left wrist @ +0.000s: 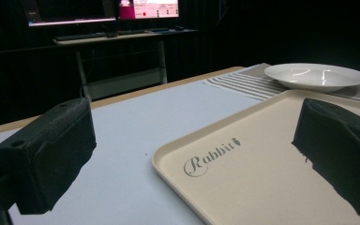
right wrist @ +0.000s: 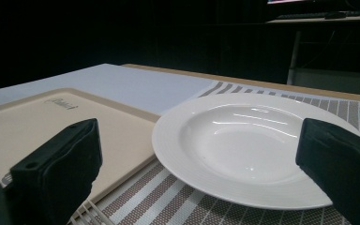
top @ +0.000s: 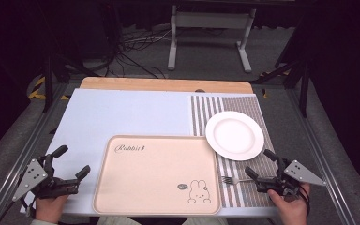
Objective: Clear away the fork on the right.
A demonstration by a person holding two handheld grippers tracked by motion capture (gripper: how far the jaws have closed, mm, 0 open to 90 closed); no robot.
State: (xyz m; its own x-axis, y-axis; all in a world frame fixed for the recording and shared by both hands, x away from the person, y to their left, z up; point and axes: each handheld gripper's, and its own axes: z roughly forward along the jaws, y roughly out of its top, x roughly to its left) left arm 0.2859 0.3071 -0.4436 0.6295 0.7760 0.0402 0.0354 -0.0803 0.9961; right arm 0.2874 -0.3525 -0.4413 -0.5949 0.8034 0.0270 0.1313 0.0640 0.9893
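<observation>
A beige tray (top: 157, 176) printed with "Rabbit" and a rabbit drawing lies at the table's near middle. A white plate (top: 234, 135) rests on a striped placemat (top: 206, 110) to its right, partly over the tray's far right corner. A metal fork (top: 232, 179) lies on the mat near the tray's right edge. My left gripper (top: 74, 161) stands open at the near left, beside the tray (left wrist: 262, 178). My right gripper (top: 260, 162) stands open at the near right, its jaws framing the plate (right wrist: 243, 145) without touching it; the fork tines (right wrist: 86, 211) show below.
A pale blue sheet (top: 122, 115) covers the table, with a wooden edge (top: 166, 84) at the far side. Beyond stand a white desk frame (top: 211, 28), floor cables (top: 131, 51), and a desk with monitors (left wrist: 103, 11).
</observation>
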